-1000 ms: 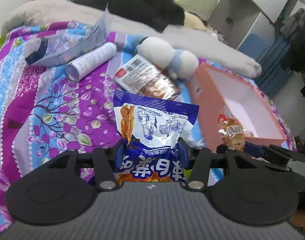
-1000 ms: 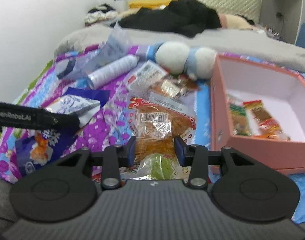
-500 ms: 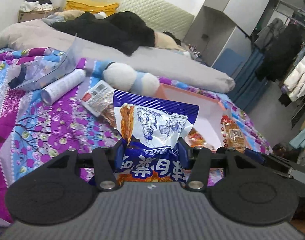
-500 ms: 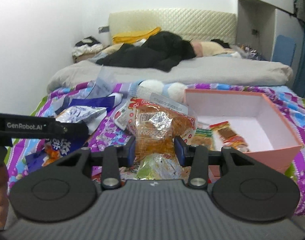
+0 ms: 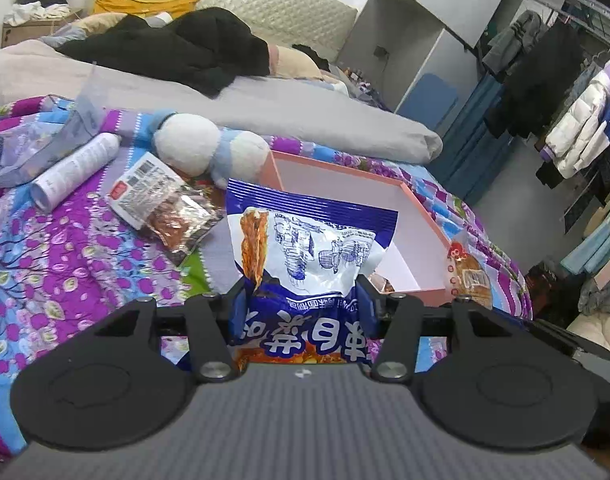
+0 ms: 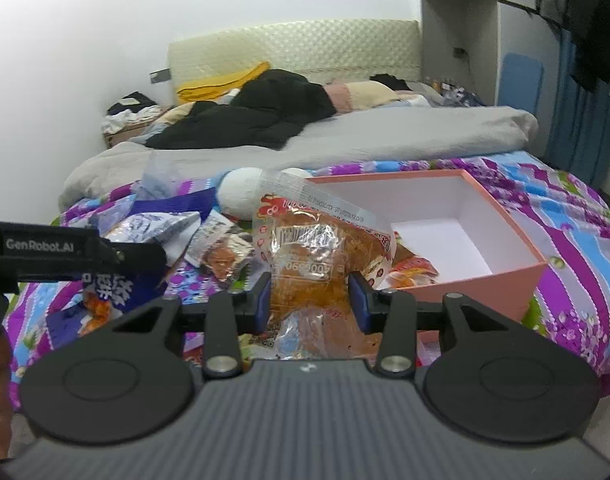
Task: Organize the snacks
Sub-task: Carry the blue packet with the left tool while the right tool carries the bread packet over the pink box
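My left gripper (image 5: 303, 300) is shut on a blue and white snack bag (image 5: 309, 248), held upright above the bed, near the front left of the pink box (image 5: 345, 168). My right gripper (image 6: 310, 298) is shut on a clear packet of orange-brown snack (image 6: 313, 252), held up in front of the pink box (image 6: 501, 280). Small snack packets (image 6: 415, 268) lie in the box's near left corner. In the left wrist view the orange packet (image 5: 471, 276) shows at the box's right. In the right wrist view the blue bag (image 6: 145, 232) shows at left.
On the flowered bedspread (image 5: 65, 248) lie a red-labelled snack packet (image 5: 161, 200), a white tube (image 5: 73, 168), a torn clear bag (image 5: 33, 148) and a white and blue plush toy (image 5: 209, 148). A grey duvet (image 5: 265, 104) and black clothes (image 5: 177, 48) lie behind. A clothes rack (image 5: 565, 100) stands right.
Both grippers have lifted higher with their packets and moved toward the pink box. The views now take in more of the room. Both grips are unchanged.
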Demonstrator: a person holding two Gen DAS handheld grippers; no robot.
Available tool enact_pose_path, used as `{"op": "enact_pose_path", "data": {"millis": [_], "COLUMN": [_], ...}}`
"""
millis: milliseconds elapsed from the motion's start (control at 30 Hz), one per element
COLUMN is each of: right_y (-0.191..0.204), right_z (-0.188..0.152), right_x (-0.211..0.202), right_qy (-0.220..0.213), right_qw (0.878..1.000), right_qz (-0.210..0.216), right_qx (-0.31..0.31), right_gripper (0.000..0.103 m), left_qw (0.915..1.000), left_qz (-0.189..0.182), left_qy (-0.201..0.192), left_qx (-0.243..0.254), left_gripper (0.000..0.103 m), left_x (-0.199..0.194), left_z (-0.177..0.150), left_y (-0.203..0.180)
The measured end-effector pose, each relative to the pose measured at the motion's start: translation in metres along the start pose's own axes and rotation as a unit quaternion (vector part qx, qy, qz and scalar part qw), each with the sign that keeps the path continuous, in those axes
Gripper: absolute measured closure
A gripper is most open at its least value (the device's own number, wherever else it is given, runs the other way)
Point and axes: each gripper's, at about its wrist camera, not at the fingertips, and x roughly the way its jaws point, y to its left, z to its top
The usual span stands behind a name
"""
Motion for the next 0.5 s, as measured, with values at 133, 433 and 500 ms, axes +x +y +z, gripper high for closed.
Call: {"op": "enact_pose_path", "data": {"millis": [133, 433, 500], "right_y": [-0.022, -0.073, -0.083], "right_z": [0.009, 0.041, 0.047], "right_x": [0.017, 0.079, 0.095], "right_qy": [0.009, 0.035, 0.042], "right_qw": [1.0, 0.999, 0.999], "right_qz": [-0.004, -0.001, 0.0], "right_qx": [0.012, 0.021, 0.023], "right_gripper": [0.06, 0.06, 0.06], "left_qw": [0.9998, 0.9984, 0.9978], "left_qz": [0.001, 0.005, 0.006], "left_qy": [0.017, 0.049, 0.056], "left_qx": [0.009, 0.027, 0.034], "left_gripper": [0.045, 0.045, 0.045], "left_x": [0.033, 0.124, 0.147], "left_z": [0.015, 0.062, 0.071], "left_y": [-0.017, -0.048, -0.054]}}
